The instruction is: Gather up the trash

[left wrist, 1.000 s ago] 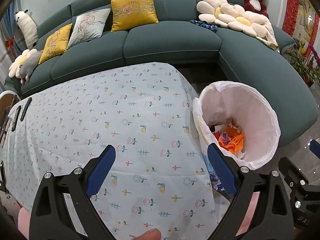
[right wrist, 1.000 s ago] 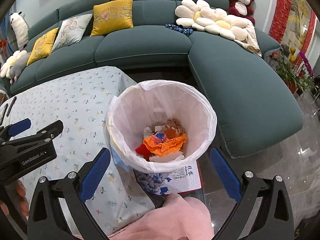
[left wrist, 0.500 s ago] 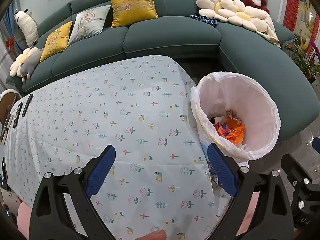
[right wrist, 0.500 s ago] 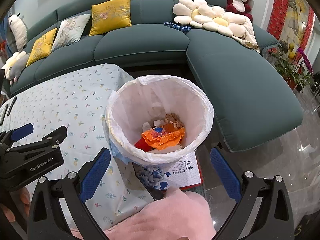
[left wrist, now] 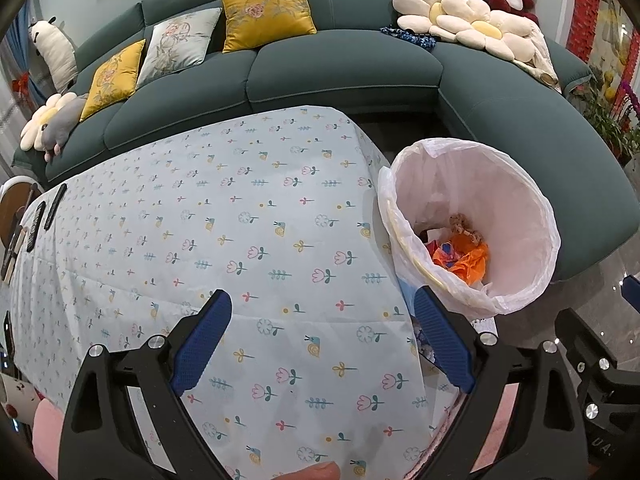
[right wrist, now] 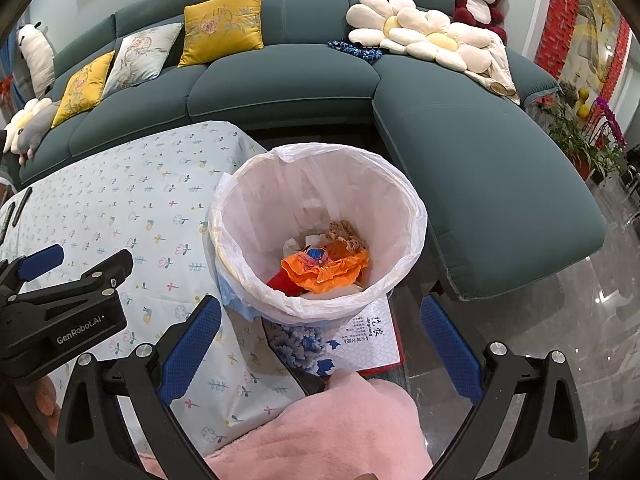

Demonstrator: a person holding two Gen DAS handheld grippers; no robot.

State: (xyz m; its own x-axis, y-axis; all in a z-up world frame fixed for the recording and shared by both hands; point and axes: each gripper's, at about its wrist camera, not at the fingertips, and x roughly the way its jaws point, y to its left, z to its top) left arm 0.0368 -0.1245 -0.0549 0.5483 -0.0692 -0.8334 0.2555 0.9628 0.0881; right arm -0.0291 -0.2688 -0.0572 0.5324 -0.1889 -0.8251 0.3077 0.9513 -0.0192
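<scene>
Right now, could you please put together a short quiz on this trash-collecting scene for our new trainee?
1. True or false: the left tongs grip a piece of trash.
2. Which is most visible inside the trash bin? A) green bottle B) orange wrapper C) banana peel
3. Fill in: the bin stands beside the table, on its ___ side in both views.

Key:
1. False; both the left and the right tongs are open and hold nothing.
2. B
3. Right
</scene>
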